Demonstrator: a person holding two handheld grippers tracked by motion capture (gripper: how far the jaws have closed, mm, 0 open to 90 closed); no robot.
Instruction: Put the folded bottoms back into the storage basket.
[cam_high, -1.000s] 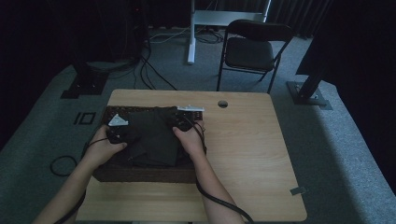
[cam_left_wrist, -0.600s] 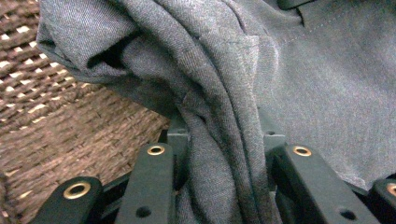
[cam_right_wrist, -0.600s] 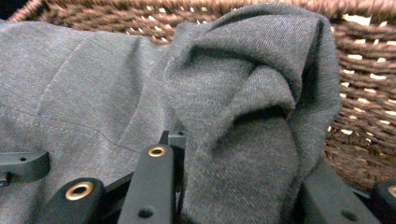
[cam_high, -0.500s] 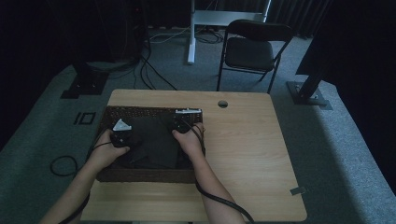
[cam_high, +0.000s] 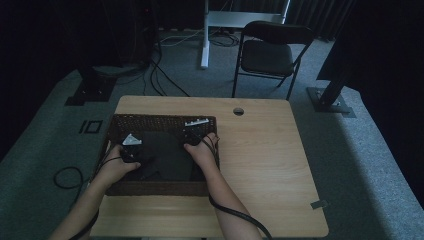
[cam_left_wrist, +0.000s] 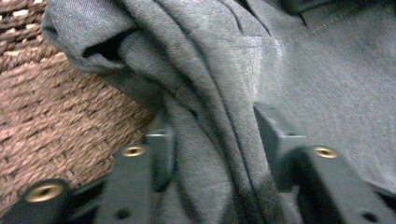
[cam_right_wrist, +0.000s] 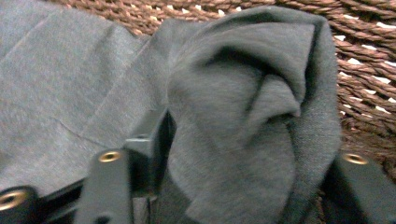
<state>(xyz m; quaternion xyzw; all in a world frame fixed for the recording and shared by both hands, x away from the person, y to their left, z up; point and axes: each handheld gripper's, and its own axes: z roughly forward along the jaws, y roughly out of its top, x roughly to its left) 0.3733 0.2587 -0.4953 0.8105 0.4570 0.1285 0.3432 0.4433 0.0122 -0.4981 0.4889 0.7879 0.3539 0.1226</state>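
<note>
A dark grey garment (cam_high: 167, 155) lay folded inside the brown wicker basket (cam_high: 150, 121), which sat on the near left part of the wooden surface (cam_high: 260, 165). The left claw (cam_high: 131, 150) hung over the garment's left edge, close to the basket's left wall, and the right claw (cam_high: 196, 131) over its far right corner, near the basket's far wall. In the left gripper view, the left claw's (cam_left_wrist: 212, 135) jaws had just been opening and stood apart with a bunched ridge of the garment (cam_left_wrist: 201, 84) running between them, the weave of the basket (cam_left_wrist: 60, 121) beside it. In the right gripper view, the right claw's (cam_right_wrist: 243, 154) jaws had likewise been opening, a rumpled fold of the garment (cam_right_wrist: 252, 102) lying loose between them against the basket (cam_right_wrist: 364, 70).
</note>
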